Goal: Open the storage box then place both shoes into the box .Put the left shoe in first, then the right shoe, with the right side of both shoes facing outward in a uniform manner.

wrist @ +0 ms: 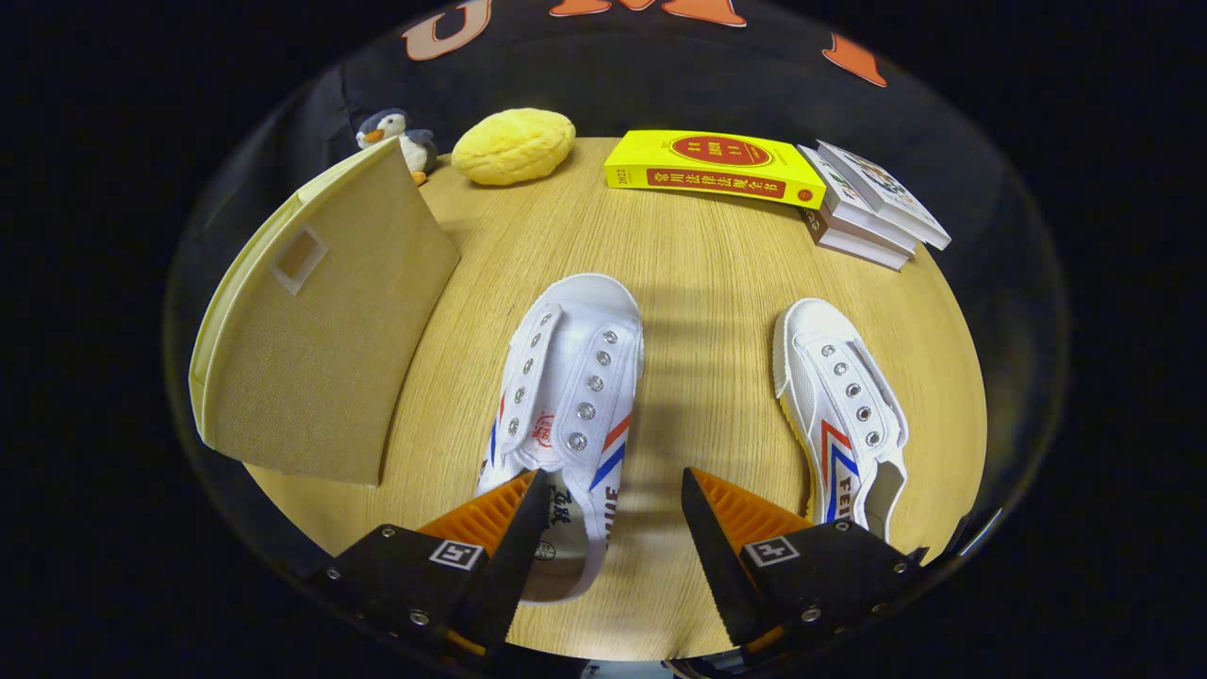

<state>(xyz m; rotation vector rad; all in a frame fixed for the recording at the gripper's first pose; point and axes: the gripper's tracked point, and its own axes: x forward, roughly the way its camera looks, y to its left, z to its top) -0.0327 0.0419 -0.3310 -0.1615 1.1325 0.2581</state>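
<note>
Two white canvas shoes with red and blue stripes lie on the wooden table [698, 273], toes pointing away from me. The nearer shoe [570, 396] lies with its heel opening under my left finger [490, 514], and its right wall reaches into the gap between the fingers. The other shoe [844, 405] rests to the right, just beyond my right finger [731, 514]. My gripper [611, 509] is open and hovers over the heel of the nearer shoe. The beige fabric storage box [321, 321] stands to the left with its lid shut.
At the table's far edge lie a yellow book [712, 170], a stack of books [872, 203] to its right, a yellow plush bun [514, 144] and a small penguin toy [396, 137] behind the box.
</note>
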